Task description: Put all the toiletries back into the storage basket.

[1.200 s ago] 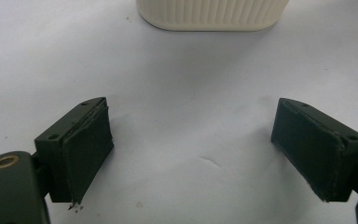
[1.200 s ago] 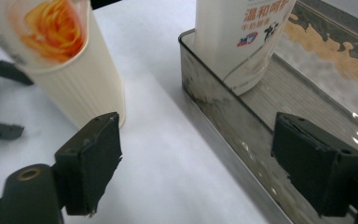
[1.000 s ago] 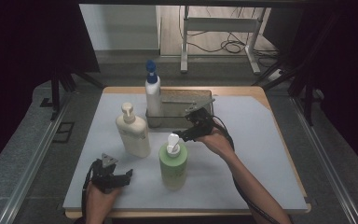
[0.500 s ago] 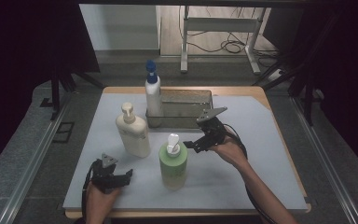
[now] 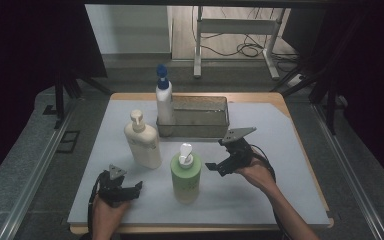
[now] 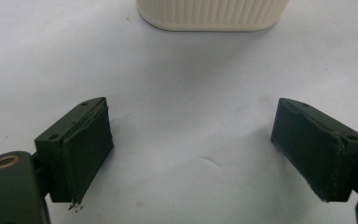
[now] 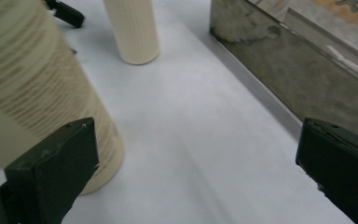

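Note:
A green pump bottle (image 5: 185, 175) stands upright at the middle front of the white mat (image 5: 280, 195). Just to its right my right gripper (image 5: 214, 167) is open. Its jaws have just been opening, and nothing is between them. In the right gripper view the green bottle (image 7: 32, 84) stands beside the left jaw, apart from the pad. A cream pump bottle (image 5: 143, 142) stands to the left. My left gripper (image 5: 136, 189) rests near the front left, open and empty, facing the cream bottle's base (image 6: 214, 14).
A metal tray (image 5: 200, 120) stands at the back of the mat, and a white bottle with a blue pump (image 5: 163, 100) is at its left end. The tray's wall (image 7: 289, 79) lies to the right of my right gripper.
My right gripper has drawn back from the green bottle's pump, moving right and a little toward the front edge, with its jaws wider. The left gripper has stayed put.

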The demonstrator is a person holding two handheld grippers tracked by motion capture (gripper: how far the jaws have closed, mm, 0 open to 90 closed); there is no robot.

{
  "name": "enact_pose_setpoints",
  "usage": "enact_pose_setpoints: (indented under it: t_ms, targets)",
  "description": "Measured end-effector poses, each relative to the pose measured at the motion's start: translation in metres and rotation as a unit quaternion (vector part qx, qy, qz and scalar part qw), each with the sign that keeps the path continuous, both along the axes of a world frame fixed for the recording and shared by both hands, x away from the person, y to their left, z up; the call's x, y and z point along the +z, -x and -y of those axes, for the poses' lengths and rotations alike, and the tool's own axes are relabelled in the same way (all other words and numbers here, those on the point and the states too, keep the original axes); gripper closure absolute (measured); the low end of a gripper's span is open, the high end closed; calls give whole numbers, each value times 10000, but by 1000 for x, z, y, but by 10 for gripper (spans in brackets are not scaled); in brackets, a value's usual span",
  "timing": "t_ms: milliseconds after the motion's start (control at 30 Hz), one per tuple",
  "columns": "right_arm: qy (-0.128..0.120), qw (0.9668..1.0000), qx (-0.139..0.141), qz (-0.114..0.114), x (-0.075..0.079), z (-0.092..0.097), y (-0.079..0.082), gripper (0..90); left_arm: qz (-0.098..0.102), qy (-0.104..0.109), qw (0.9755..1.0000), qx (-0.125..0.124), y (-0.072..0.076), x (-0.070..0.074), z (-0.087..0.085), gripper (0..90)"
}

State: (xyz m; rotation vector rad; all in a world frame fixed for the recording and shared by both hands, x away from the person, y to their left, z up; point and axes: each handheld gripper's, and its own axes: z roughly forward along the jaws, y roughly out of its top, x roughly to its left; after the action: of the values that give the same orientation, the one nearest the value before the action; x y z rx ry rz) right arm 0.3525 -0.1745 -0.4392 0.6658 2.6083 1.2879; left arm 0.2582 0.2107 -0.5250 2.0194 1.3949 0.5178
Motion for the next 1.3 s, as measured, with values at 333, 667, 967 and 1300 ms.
enact_pose_setpoints:
  t_ms: [333, 667, 967, 1300]
  targets:
    - [-67, 9995, 305, -110, -4, 3, 27, 0, 10, 21, 10000, 15, 0, 0, 0, 117]
    - [-66, 9980, 586, -210, -6, -9, 47, 0, -9, 0, 10000, 1, 0, 0, 0, 117]
    - [-57, 9972, 712, -215, -1, -25, 60, 0, -12, -1, 10000, 0, 0, 0, 0, 117]
    - [-50, 9966, 812, -84, 4, -44, 66, 0, -23, -5, 10000, -4, 0, 0, 0, 117]
